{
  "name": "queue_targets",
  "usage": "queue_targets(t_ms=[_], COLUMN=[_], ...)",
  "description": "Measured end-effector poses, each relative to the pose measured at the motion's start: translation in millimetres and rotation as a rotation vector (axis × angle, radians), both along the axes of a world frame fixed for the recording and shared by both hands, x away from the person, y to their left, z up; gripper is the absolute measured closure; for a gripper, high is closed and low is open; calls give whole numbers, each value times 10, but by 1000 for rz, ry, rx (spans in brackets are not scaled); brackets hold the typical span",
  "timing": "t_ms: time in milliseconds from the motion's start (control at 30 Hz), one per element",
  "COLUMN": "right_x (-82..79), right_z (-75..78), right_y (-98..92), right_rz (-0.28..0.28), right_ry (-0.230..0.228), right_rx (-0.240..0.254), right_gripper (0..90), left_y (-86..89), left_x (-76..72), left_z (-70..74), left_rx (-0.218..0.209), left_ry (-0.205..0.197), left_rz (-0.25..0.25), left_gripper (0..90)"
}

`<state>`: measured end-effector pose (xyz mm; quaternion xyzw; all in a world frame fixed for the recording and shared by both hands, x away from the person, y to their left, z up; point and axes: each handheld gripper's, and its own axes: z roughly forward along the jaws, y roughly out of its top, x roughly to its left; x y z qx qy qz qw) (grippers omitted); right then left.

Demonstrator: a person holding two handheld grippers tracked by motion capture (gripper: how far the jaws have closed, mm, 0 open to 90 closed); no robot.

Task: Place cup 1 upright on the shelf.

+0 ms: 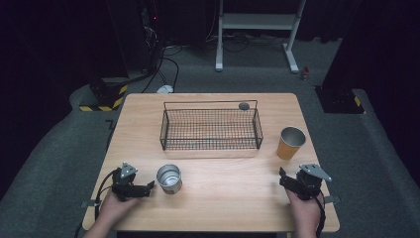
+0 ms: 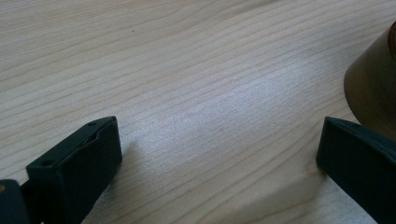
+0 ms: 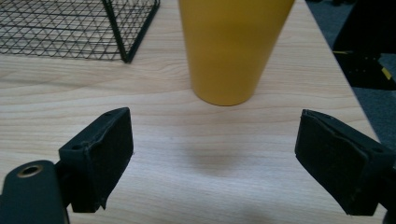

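A black wire basket [image 1: 210, 130] sits mid-table toward the far edge. A steel cup [image 1: 169, 178] stands upright near-left of it; a yellow cup [image 1: 290, 143] with a steel interior stands upright to its right.

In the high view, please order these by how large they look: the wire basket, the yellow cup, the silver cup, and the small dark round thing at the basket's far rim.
1. Wire basket, by far the largest.
2. Yellow cup and silver cup: they look much alike, and the silver one stands nearer the camera, so I do not rank them.
3. Small dark round thing, the smallest.
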<state>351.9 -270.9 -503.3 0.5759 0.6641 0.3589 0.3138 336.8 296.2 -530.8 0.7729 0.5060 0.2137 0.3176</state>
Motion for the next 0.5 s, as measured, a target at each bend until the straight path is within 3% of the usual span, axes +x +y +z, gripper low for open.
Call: queue_targets(t_ms=[500], right_x=[-7], right_z=[12], right_y=[-66], right_rz=[2], right_ry=[-16], right_rx=[6], right_gripper=[129], left_y=[0], left_x=[0], left_z=[-1], left_rx=[0], left_ry=[-1], left_rz=[0], left_gripper=[5])
